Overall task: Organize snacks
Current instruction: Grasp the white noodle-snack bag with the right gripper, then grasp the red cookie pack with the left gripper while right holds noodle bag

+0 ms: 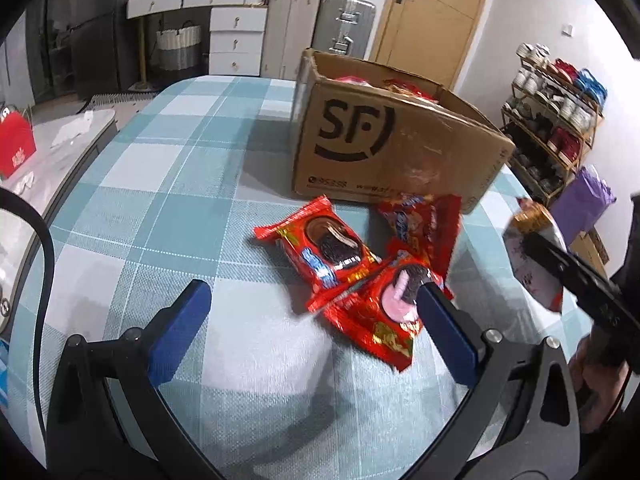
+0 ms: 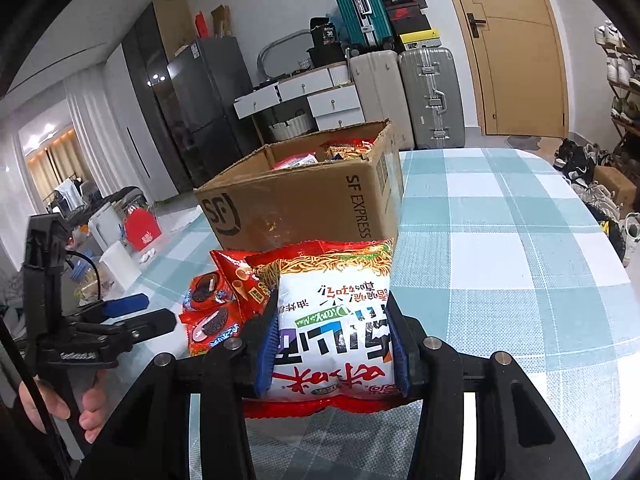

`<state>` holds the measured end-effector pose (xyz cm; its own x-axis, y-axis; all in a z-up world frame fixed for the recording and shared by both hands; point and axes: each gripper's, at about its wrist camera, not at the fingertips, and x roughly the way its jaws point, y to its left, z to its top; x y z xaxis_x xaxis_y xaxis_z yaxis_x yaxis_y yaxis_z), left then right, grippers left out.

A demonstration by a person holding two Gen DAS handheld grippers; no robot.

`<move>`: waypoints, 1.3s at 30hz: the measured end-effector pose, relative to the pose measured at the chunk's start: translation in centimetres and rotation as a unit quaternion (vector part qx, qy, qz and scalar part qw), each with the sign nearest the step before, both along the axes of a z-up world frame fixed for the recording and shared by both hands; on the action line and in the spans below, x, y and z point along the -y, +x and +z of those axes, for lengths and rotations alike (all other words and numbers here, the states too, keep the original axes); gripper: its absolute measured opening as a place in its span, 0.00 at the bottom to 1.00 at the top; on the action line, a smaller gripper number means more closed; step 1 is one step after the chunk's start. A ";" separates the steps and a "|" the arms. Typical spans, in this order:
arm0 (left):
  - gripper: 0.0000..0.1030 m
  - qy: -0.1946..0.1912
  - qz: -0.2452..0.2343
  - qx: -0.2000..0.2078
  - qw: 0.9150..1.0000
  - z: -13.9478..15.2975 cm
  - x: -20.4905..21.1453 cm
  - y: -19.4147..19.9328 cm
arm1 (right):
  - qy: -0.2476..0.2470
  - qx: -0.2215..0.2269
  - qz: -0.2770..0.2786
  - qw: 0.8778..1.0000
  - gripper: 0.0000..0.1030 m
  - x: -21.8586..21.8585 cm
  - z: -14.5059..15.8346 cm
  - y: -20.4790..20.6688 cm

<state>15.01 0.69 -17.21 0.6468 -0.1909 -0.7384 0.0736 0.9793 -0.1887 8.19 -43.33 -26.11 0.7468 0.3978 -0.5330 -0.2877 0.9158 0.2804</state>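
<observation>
Checked teal-and-white cloth covers the table (image 1: 168, 184) we are working at, with suitcases, drawers and a wooden door behind it. Nearest us, our right gripper (image 2: 332, 348) is clamped on a noodle snack bag (image 2: 332, 312), its blue pads pressing both sides so the pack bulges between them, clear of the cloth. Our left gripper (image 1: 312, 332) hovers with its jaws spread wide and nothing between them; one finger overlaps the closest of the red cookie packets (image 1: 376, 312), though we cannot tell that it touches. A second cookie packet (image 1: 324, 248) lies just beside it, a third red packet (image 1: 424, 220) sits behind, close to the box, and the right wrist view shows a red cone snack bag (image 2: 240, 276) in the same cluster. Farther back stands the open cardboard box (image 1: 392, 148), already holding several snack packs, red wrappers and another noodle bag showing over its rim. We judge the step in hand to be carrying the noodle bag to the box: we should keep the squeeze light enough not to crush it, lift it over the near wall, and let go only once it is above the packs inside.
</observation>
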 end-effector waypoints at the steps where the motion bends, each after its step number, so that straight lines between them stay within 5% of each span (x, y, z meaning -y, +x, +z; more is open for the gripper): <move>1: 0.99 -0.004 0.003 -0.006 1.000 0.0 -0.1 0.4 | 0.003 0.001 0.000 1.000 0.45 0.1 0.0 -0.1; 11: 0.99 -0.039 0.023 -0.100 0.994 -2.1 0.4 6.3 | 0.011 0.010 0.010 1.000 0.45 0.1 0.4 -0.7; 21: 1.00 0.095 0.054 -0.123 0.986 -3.5 3.4 9.0 | 0.033 0.011 0.010 0.999 0.46 0.8 0.5 -1.0; 25: 0.96 0.096 0.052 -0.110 0.988 -3.5 3.4 8.6 | 0.035 0.012 0.011 0.999 0.46 0.9 0.6 -1.1; 27: 0.90 0.096 0.047 -0.103 0.989 -3.4 3.4 8.3 | 0.038 0.010 0.012 0.999 0.46 0.9 0.5 -1.1; 32: 0.44 0.093 0.015 -0.076 0.993 -2.5 3.9 6.7 | 0.039 0.009 0.011 0.999 0.46 0.9 0.5 -0.9; 39: 0.41 0.037 -0.018 -0.067 0.997 -2.0 2.8 4.8 | 0.040 0.011 0.008 0.999 0.46 1.0 0.6 -0.9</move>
